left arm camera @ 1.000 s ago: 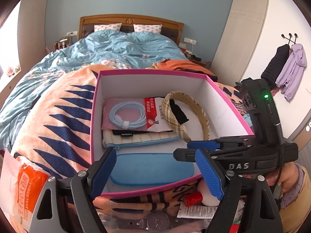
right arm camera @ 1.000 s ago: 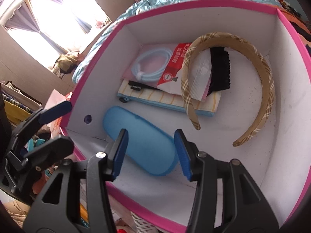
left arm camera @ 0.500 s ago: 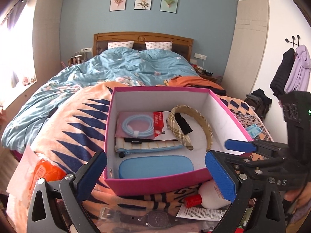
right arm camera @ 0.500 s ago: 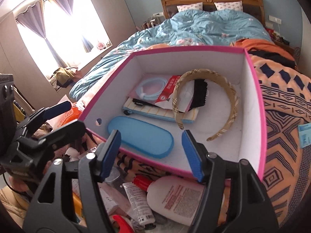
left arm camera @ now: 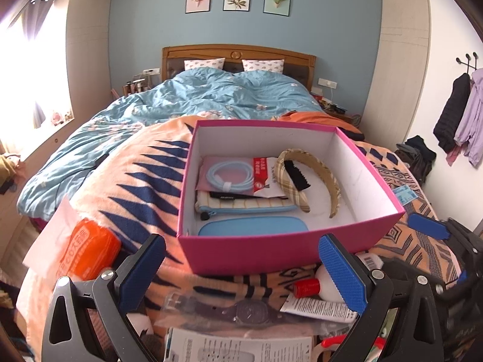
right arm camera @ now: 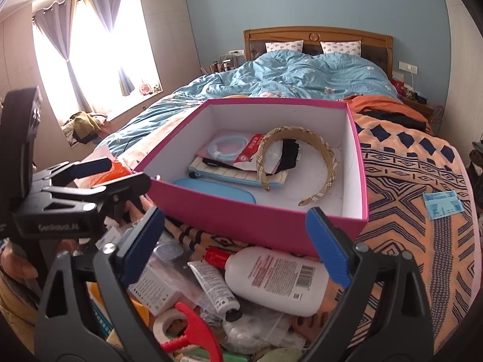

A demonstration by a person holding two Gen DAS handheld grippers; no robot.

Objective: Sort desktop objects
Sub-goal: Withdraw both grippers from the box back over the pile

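Observation:
A pink box (left arm camera: 271,250) (right arm camera: 241,211) with a white inside sits on the patterned blanket. In it lie a blue glasses case (left arm camera: 253,229) (right arm camera: 214,188), a striped pouch (left arm camera: 241,206), a packaged blue cable (left arm camera: 229,176) and a plaid headband (left arm camera: 314,178) (right arm camera: 302,157). My left gripper (left arm camera: 241,274) is open and empty, in front of the box. My right gripper (right arm camera: 235,241) is open and empty above a white bottle with a red cap (right arm camera: 271,274) and a white tube (right arm camera: 214,286). A wristwatch in a clear bag (left arm camera: 241,310) lies below the left gripper.
An orange packet (left arm camera: 87,253) lies left of the box. A red-handled tool (right arm camera: 193,331), tape roll (right arm camera: 169,322) and small boxes crowd the near pile. A blue card (right arm camera: 442,205) lies on the blanket at right. The bed with a blue duvet (left arm camera: 211,99) stretches behind.
Both grippers have pulled back out of and away from the box, toward the near pile. The blue glasses case stays in the box. Both jaws have opened wider.

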